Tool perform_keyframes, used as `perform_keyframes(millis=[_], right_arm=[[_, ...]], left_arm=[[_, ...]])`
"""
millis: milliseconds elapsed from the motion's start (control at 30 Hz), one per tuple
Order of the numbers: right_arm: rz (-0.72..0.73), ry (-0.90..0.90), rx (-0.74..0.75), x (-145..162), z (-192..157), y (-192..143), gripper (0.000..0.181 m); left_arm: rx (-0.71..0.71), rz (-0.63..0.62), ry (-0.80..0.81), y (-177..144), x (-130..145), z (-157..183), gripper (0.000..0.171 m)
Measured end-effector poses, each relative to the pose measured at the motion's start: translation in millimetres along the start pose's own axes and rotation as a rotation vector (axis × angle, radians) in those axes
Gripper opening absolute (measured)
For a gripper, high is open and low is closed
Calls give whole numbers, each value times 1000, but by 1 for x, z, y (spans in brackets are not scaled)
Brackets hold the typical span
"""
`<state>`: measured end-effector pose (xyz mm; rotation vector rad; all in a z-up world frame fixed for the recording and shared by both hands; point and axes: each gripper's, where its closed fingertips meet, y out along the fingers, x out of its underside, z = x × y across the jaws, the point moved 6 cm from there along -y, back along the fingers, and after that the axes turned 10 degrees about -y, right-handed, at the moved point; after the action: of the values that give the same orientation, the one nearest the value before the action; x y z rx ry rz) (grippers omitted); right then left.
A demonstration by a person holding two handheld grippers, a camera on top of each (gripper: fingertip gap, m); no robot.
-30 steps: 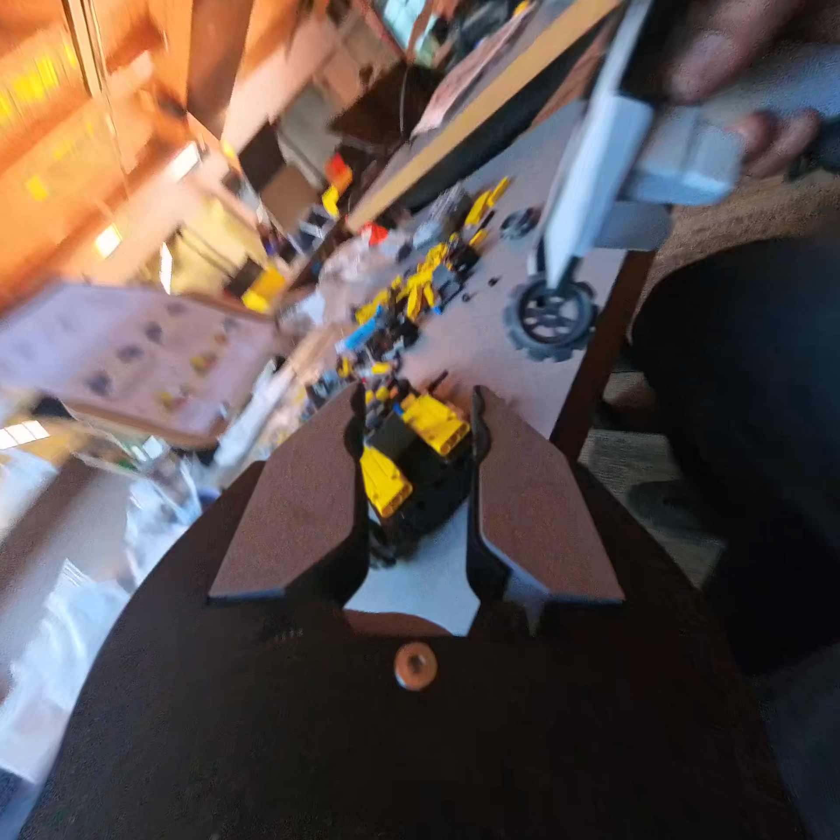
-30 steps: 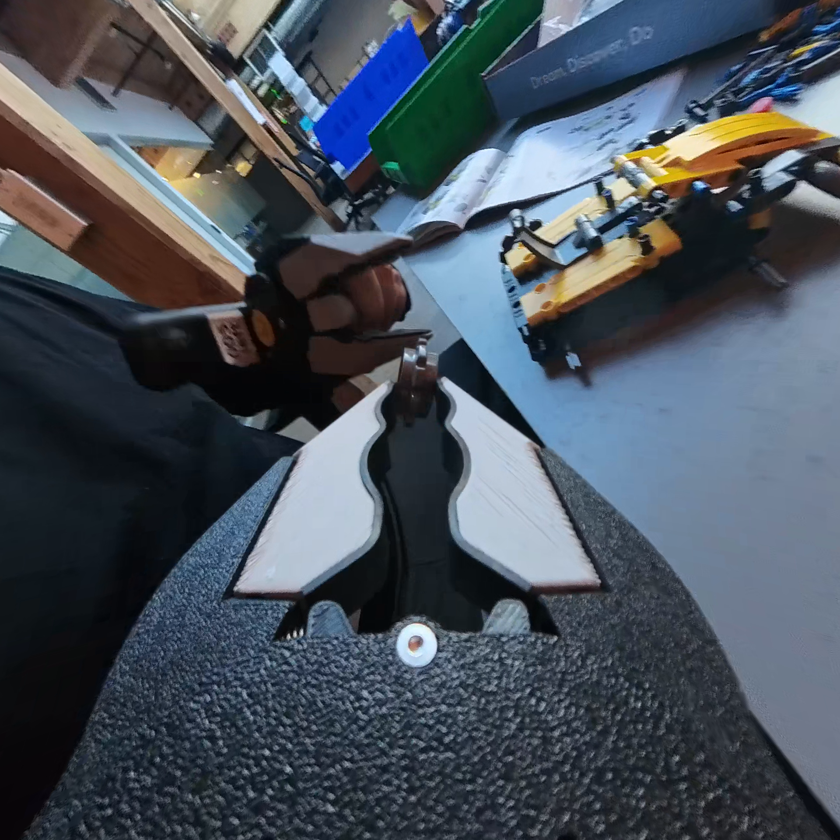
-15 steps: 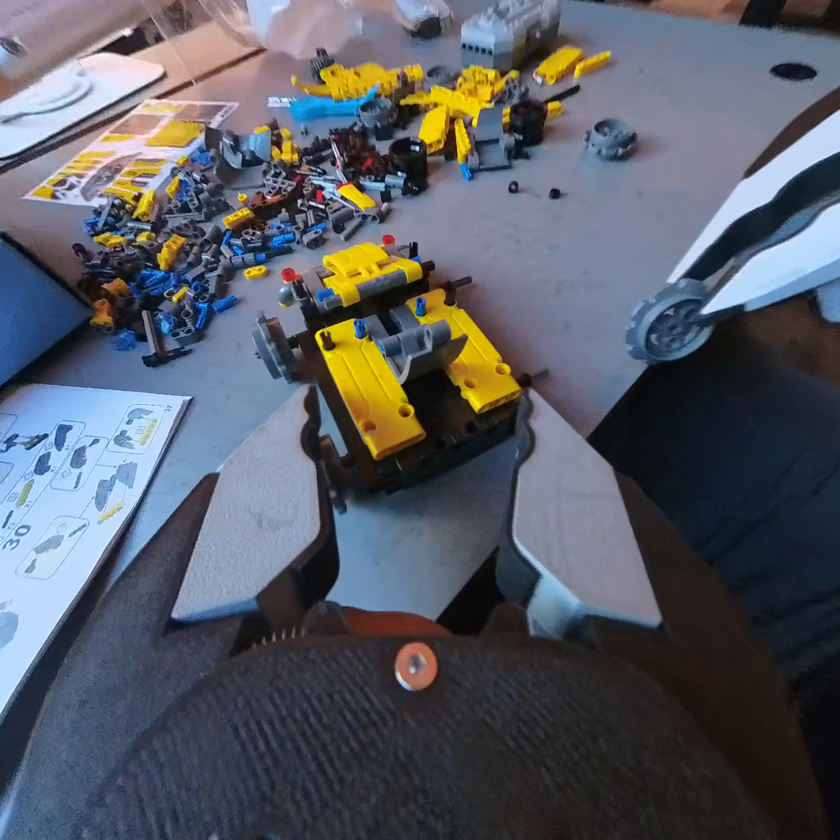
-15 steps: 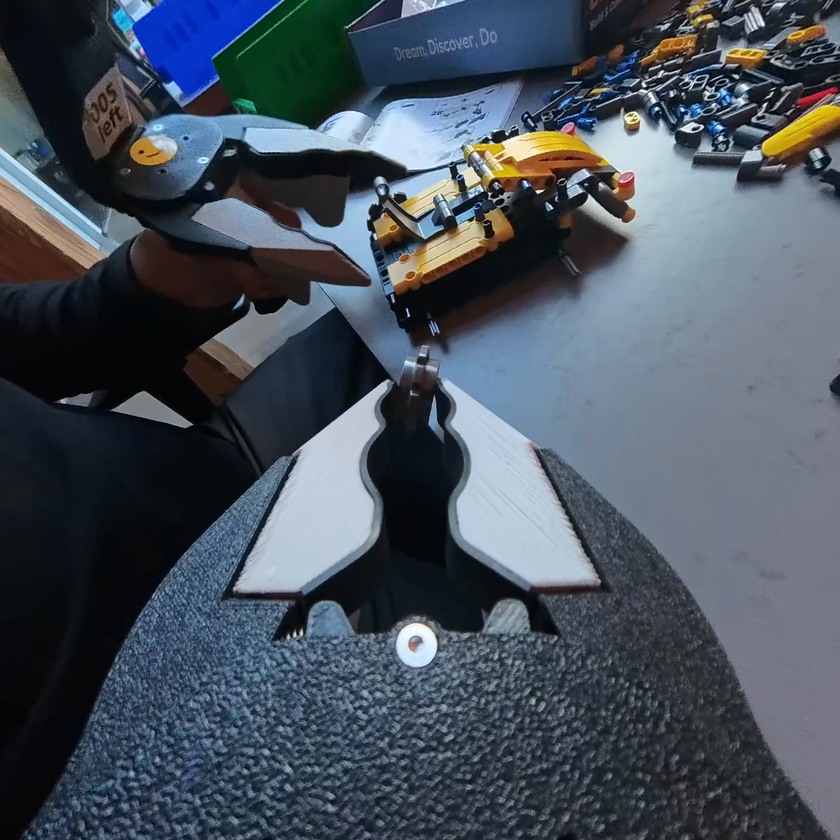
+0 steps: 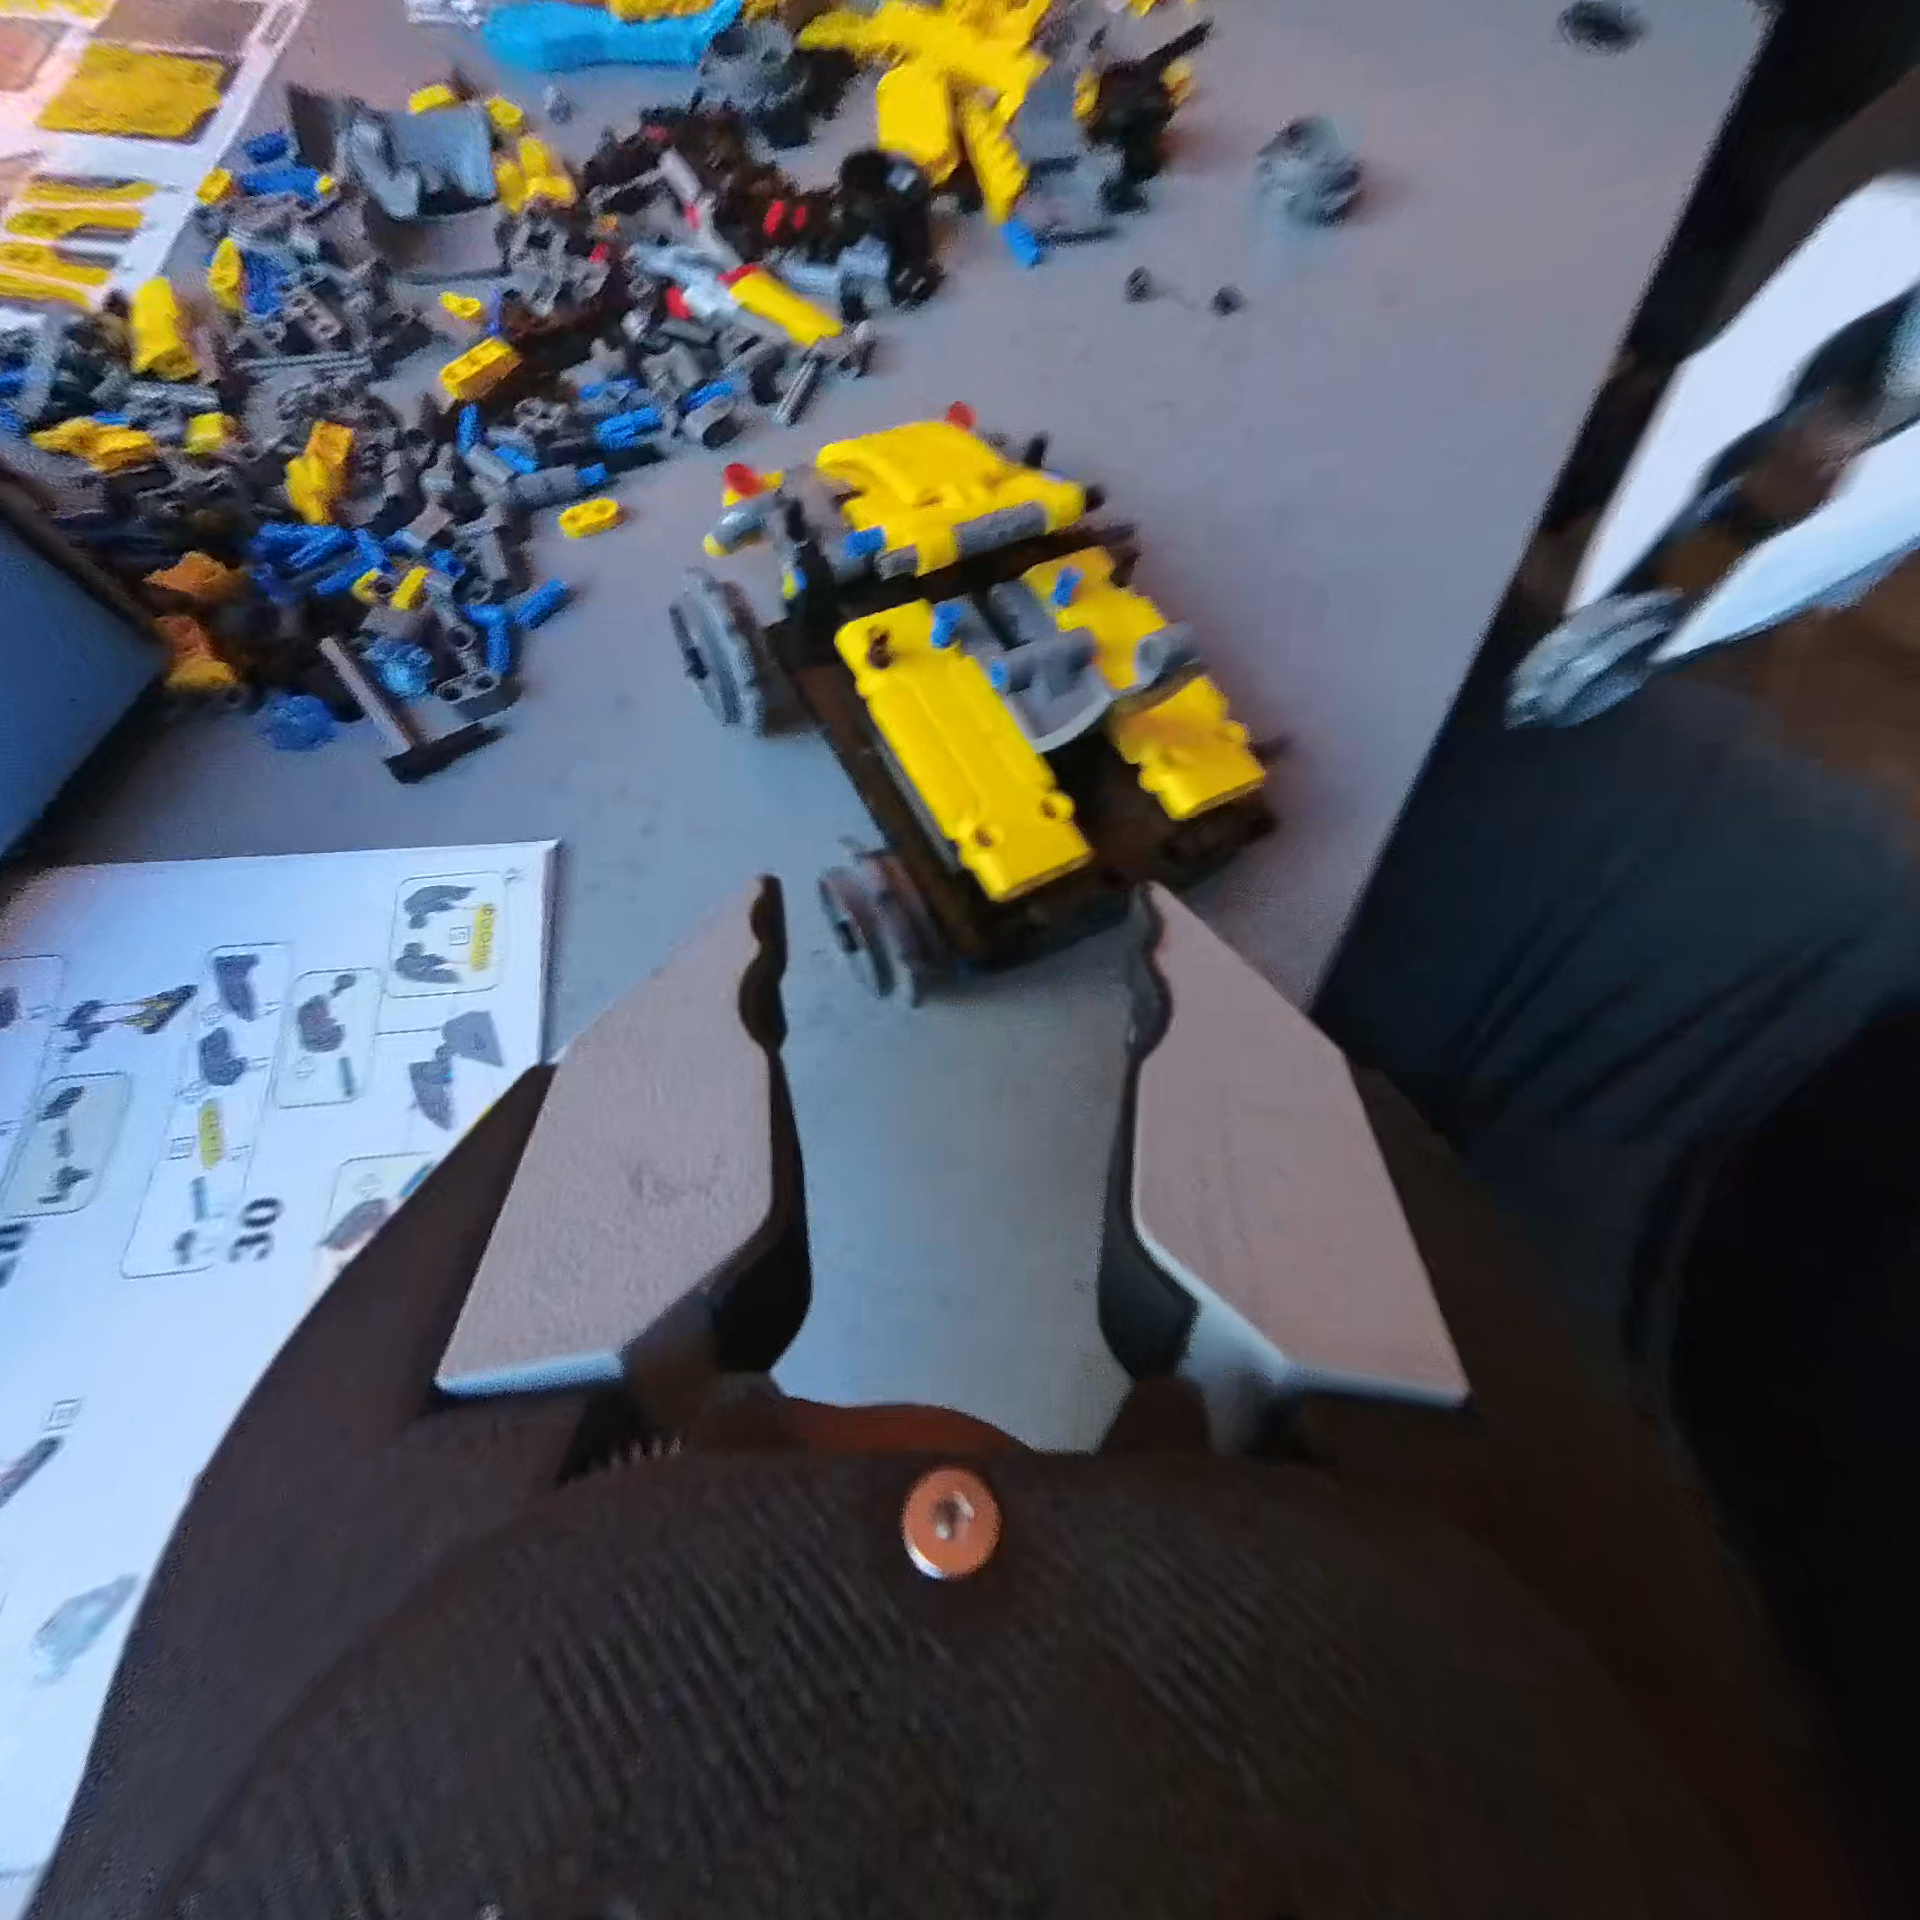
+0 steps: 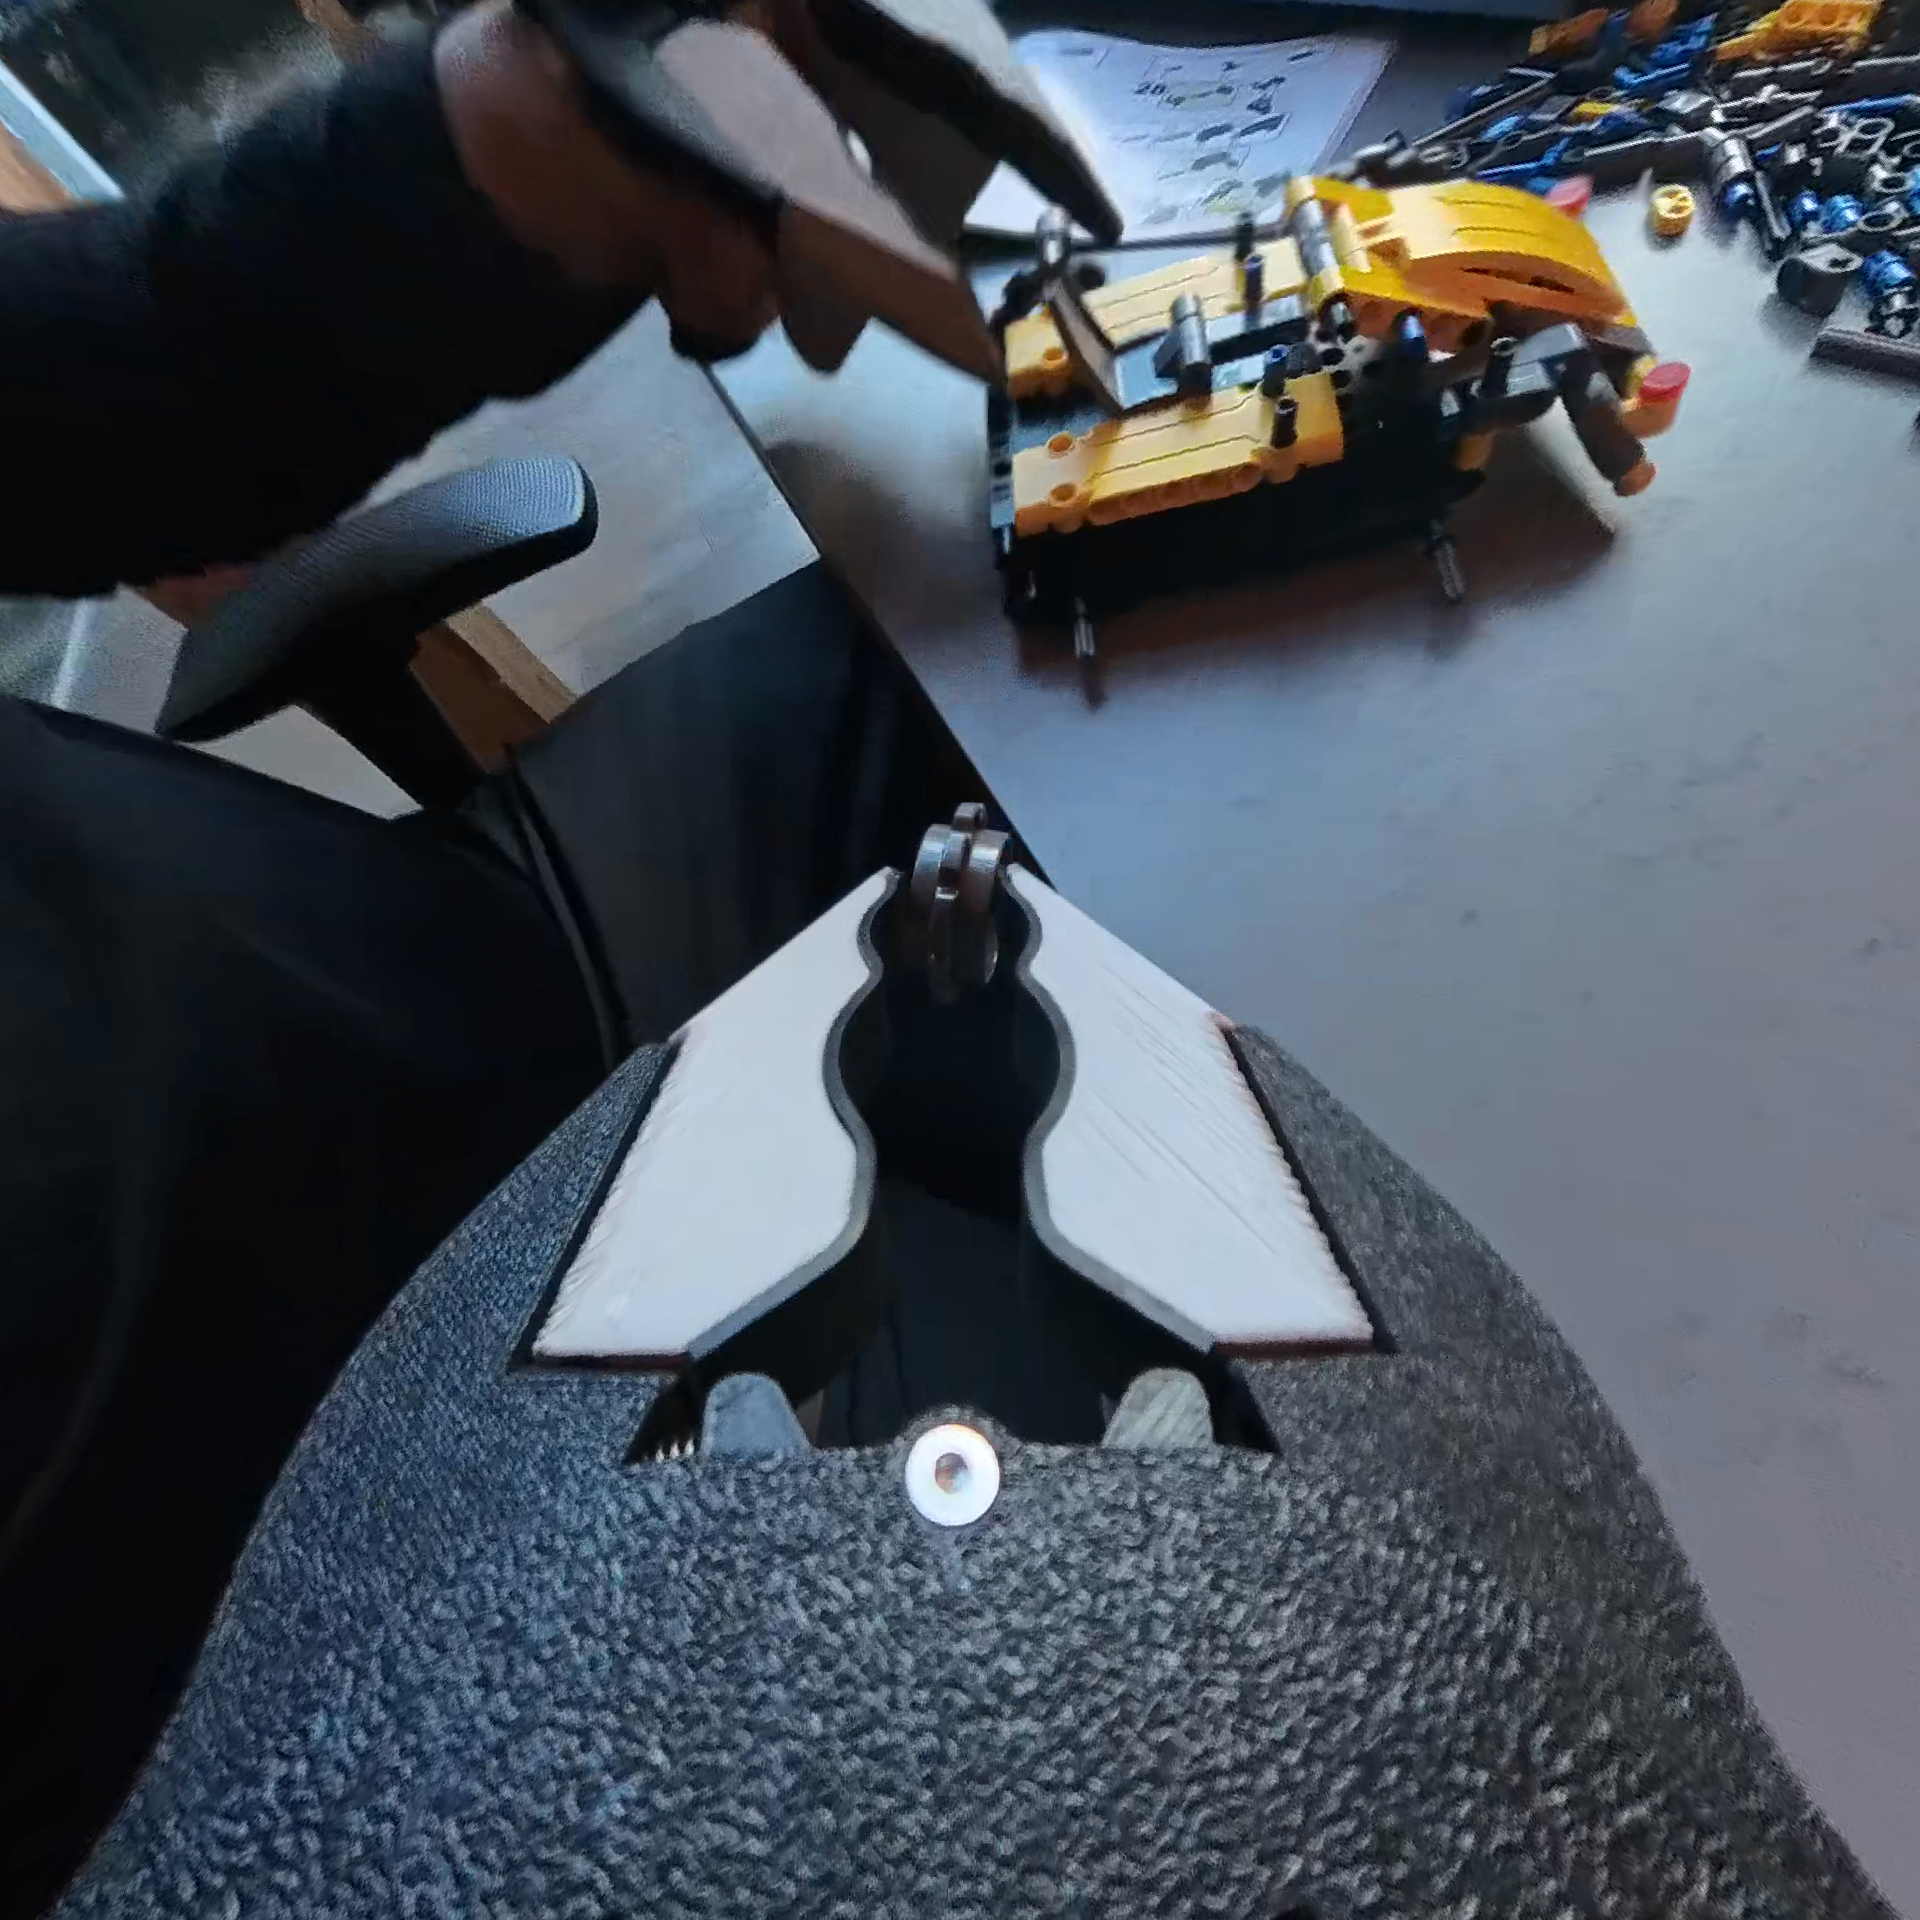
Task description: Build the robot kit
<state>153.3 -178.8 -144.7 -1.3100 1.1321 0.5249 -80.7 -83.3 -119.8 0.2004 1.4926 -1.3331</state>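
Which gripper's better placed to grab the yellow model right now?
Left. The left gripper is open, jaws spread just short of the yellow model on the table. The right gripper is farther off, shut on a small grey wheel.

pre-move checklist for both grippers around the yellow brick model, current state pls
1. Left gripper open: ok, fingers spread, nothing between them.
2. Left gripper clear of the yellow brick model: cannot tell, its tips sit right at the model's near end.
3. Right gripper holding its part: ok, shut on a small dark wheel.
4. Model resting on the grey table: ok.
5. Right gripper clear of model: ok, open tabletop between them.
6. Loose brick pile and instruction booklet clear of model: ok, apart from it.
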Motion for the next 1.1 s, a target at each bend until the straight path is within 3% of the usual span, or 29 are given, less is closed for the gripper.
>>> perform_keyframes(millis=[100,200,333,467,600,833,967,1100], right_arm=[[-7,-12,-5,-1,-2,3,17],[2,2,-14,-1,0,5,17],[7,15,-14,-1,1,8,16],[21,-6,-3,-5,-1,6,16],[70,-58,-14,-11,-2,5,16],[171,33,-126,-19,0,17,16],[203,63,-178,-29,3,26,16],[216,47,-211,-40,3,34,16]], left_arm=[[48,61,-70,-6,-8,17,71],[-44,46,-41,13,-6,33,82],[-140,5,-44,44,-5,41,83],[-188,-17,-10,52,-5,39,82],[-132,-49,19,49,-4,32,81],[131,-142,122,25,2,3,76],[227,-131,203,12,11,-11,75],[241,-100,155,1,14,-21,71]])
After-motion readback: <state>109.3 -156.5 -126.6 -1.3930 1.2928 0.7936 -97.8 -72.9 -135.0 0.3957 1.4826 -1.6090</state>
